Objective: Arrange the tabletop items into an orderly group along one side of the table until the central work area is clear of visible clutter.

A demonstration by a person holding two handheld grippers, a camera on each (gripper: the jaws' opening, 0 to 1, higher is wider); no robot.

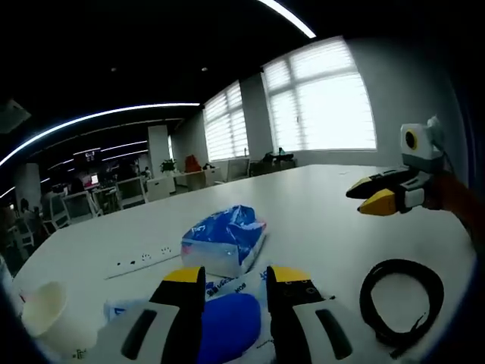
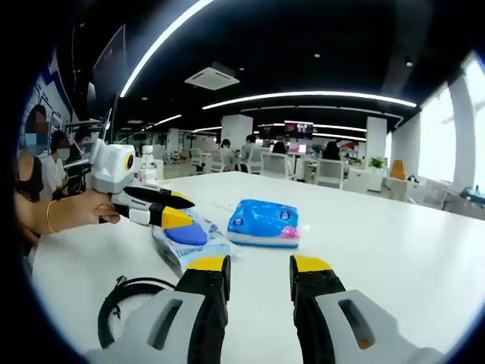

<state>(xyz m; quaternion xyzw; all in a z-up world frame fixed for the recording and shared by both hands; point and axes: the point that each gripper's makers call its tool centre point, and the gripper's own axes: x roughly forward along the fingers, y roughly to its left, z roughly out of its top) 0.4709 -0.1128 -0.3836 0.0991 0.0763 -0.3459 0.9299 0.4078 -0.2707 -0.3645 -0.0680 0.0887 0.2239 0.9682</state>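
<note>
My left gripper (image 1: 236,274) is open, its yellow-tipped jaws standing either side of a white wipes packet with a blue oval lid (image 1: 227,322). In the right gripper view a hand holds that left gripper (image 2: 180,210) just over the same packet (image 2: 187,240). A blue tissue pack (image 1: 224,239) lies just beyond it on the white table (image 1: 318,220); the right gripper view also has this tissue pack (image 2: 265,224). My right gripper (image 2: 259,264) is open and holds nothing; in the left gripper view the right gripper (image 1: 368,196) hovers above the table at the right.
A white power strip (image 1: 144,259) lies left of the tissue pack, and a paper cup (image 1: 42,307) stands at the near left. A coiled black cable (image 1: 402,299) lies at the right, and the cable (image 2: 129,299) is beside my right jaws. Office desks and chairs stand behind.
</note>
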